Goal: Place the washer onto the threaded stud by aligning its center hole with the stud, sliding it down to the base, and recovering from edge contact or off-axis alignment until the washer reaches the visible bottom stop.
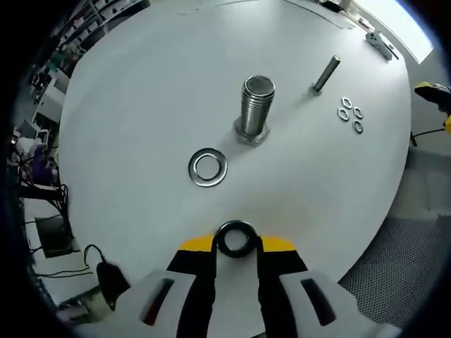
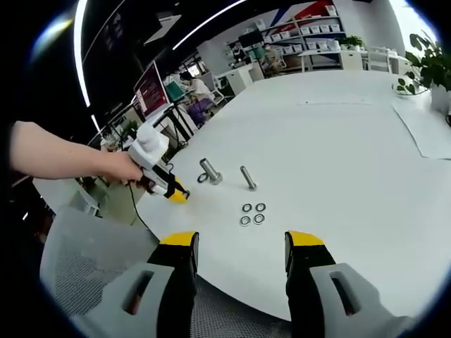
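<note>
Your left claw (image 1: 237, 241) is clamped on a dark washer (image 1: 236, 238), well short of the upright threaded stud (image 1: 255, 107); a second washer (image 1: 208, 167) lies flat on the white tabletop (image 1: 141, 105) just beside the stud's base. Your right claw (image 2: 241, 248) hangs with jaws apart, holding nothing, near 4 small washers (image 2: 252, 213).

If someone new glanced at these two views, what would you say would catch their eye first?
Probably the big threaded stud standing upright mid-table in the left gripper view, with a large washer lying flat just in front of it. Next, the left gripper pinching a dark ring between its yellow tips. In the right gripper view, the right gripper hangs open over the near edge of the white table.
</note>
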`<act>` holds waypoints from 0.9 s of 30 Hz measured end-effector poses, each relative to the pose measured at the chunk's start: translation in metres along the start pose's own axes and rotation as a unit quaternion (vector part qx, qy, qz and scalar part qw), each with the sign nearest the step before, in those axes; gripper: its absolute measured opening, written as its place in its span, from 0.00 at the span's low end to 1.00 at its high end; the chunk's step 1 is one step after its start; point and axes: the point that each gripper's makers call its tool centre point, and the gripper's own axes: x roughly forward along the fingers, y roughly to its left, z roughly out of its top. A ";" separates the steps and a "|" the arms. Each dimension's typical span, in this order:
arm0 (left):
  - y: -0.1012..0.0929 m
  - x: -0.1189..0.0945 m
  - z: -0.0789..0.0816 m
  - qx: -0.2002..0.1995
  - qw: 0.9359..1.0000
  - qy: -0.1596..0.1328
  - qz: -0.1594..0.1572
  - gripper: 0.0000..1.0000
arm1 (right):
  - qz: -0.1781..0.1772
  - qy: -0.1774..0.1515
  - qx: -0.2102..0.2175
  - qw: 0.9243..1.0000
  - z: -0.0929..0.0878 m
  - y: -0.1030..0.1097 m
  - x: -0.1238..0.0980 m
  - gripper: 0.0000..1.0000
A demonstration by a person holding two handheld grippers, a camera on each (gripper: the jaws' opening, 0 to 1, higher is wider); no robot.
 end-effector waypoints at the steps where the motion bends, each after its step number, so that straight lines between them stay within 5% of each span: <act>1: -0.002 0.000 0.000 0.004 1.000 0.002 -0.001 0.19 | 0.000 0.000 0.001 1.000 0.000 0.001 0.000 0.52; 15: -0.019 -0.006 0.000 0.042 0.999 0.003 -0.009 0.19 | 0.002 0.002 0.000 1.000 -0.003 0.002 0.001 0.52; 27: -0.017 -0.027 0.030 0.069 0.997 -0.034 -0.013 0.19 | 0.002 0.001 0.001 1.000 -0.003 0.004 -0.002 0.52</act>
